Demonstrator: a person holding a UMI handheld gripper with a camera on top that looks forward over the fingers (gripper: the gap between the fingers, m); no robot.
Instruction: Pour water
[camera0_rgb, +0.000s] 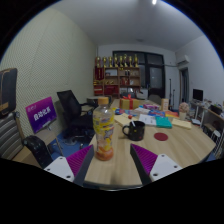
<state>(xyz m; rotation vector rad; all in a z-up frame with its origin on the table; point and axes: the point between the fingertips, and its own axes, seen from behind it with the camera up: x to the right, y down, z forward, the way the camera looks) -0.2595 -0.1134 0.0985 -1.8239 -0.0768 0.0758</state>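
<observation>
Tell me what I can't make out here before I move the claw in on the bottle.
- Bottle, gripper view: label text too small; water level unclear behind the label.
- Black mug beyond the claw: inside hidden by its own rim, so full or empty is unknown.
- Clutter at the far end of the table: too small to identify.
- Shelf at the back wall: items too small.

Bottle (103, 128) left of mug (134, 130)
</observation>
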